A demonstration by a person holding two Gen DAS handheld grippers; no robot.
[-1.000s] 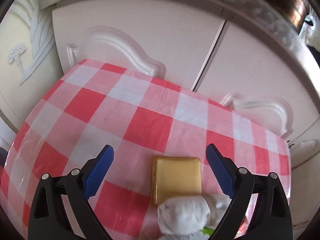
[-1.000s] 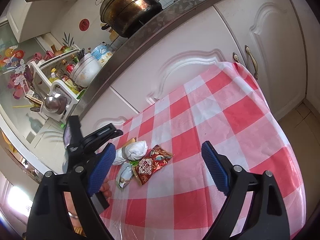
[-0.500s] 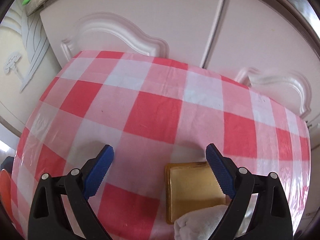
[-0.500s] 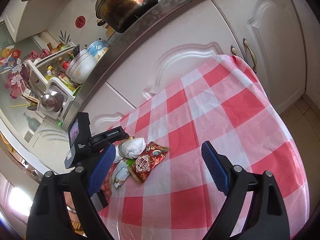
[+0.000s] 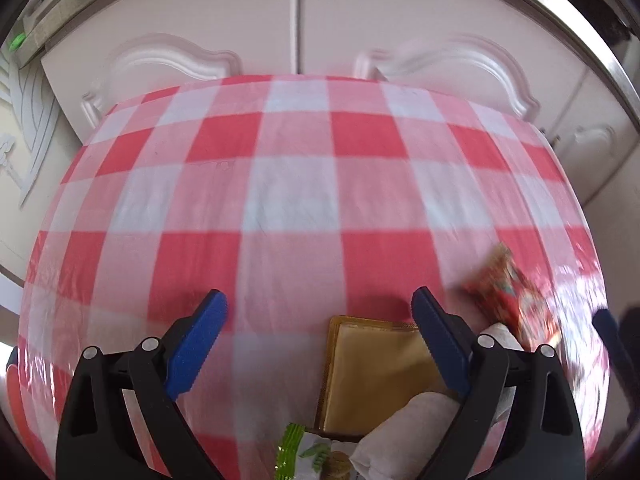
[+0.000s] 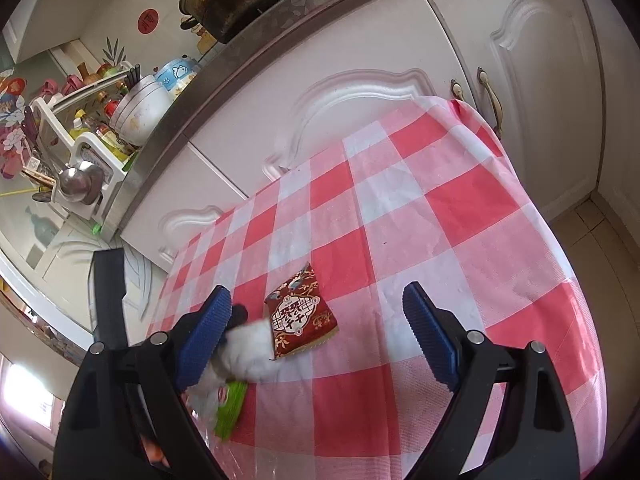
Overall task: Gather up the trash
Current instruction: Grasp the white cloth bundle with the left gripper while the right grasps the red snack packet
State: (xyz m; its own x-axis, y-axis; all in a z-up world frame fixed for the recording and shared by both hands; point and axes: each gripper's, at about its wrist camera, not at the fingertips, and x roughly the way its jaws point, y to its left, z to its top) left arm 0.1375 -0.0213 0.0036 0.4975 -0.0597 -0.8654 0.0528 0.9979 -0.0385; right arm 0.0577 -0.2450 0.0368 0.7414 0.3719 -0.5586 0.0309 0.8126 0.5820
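Red-and-white checked tablecloth [image 5: 296, 184] fills both wrist views, with the trash bunched in one spot. The left gripper [image 5: 320, 336] tips steeply down over it, blue pads spread wide and pinching nothing; the flat gold wrapper [image 5: 372, 376] and a crumpled white tissue [image 5: 404, 428] sit partly between its fingers, a green snack packet [image 5: 308, 452] just below. The right gripper [image 6: 316, 336] angles down more gently, jaws spread wide and empty too, the red snack packet [image 6: 300, 316] lying on the cloth ahead of its fingers.
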